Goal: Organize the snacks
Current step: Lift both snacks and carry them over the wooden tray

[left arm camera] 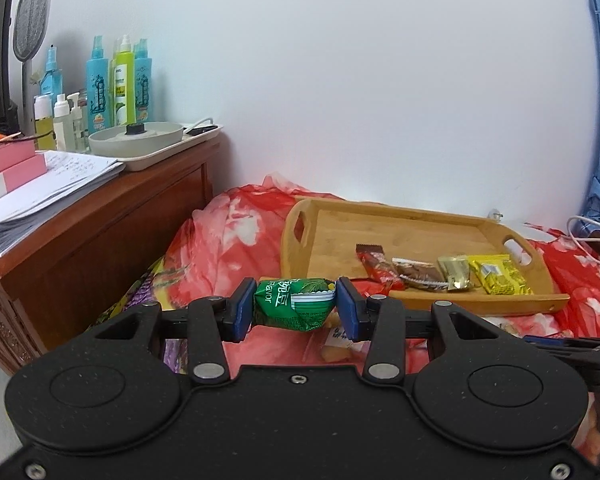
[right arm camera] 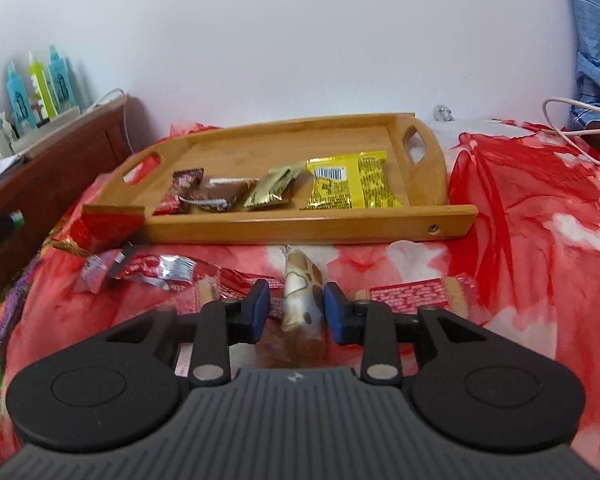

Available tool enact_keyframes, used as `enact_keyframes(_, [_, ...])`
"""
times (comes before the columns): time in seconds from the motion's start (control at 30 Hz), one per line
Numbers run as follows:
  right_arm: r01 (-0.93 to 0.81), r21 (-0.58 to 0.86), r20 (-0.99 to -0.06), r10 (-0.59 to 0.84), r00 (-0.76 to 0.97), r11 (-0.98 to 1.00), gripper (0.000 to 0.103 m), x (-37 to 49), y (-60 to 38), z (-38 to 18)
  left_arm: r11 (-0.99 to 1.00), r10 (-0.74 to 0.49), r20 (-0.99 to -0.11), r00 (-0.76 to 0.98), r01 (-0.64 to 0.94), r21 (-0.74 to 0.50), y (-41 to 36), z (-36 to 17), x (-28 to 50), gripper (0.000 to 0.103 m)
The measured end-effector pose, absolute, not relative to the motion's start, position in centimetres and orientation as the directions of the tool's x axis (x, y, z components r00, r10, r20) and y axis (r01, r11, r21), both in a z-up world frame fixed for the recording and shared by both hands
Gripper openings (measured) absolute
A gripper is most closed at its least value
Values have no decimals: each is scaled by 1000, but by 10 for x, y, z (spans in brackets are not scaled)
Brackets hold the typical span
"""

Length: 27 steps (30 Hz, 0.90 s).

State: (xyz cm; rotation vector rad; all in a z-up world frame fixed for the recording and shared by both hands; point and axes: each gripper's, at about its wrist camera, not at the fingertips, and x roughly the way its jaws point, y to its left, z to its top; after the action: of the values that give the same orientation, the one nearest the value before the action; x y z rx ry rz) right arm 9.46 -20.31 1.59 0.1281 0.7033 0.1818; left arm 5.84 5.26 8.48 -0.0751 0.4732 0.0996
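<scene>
My left gripper is shut on a green snack packet, held above the red bedspread in front of the wooden tray. Along the tray's near side lie a red bar, a brown packet, a gold packet and a yellow packet. My right gripper is low over the bedspread and open. A cream-and-brown snack lies lengthwise between its blue pads, with small gaps on both sides.
Loose snacks lie on the bedspread before the tray: a red wrapper, a silver-red one and a red packet. A wooden nightstand with bottles and papers stands left. A white cable and blue cloth are at right.
</scene>
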Motion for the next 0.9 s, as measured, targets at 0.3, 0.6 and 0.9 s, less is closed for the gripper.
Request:
enact_keyframes(0.3, [-137, 229, -575, 247, 780, 964, 25, 84, -210, 41, 993, 62, -451, 890, -102, -64, 45, 104, 68, 41])
enact_keyframes(0.6, [-136, 264, -529, 261, 807, 955, 26, 99, -226, 80, 993, 26, -452, 892, -74, -89, 36, 133, 99, 41])
enact_keyframes(0.9, [-69, 346, -547, 261, 796, 936, 26, 159, -254, 103, 979, -70, -515, 854, -39, -198, 32, 149, 174, 41])
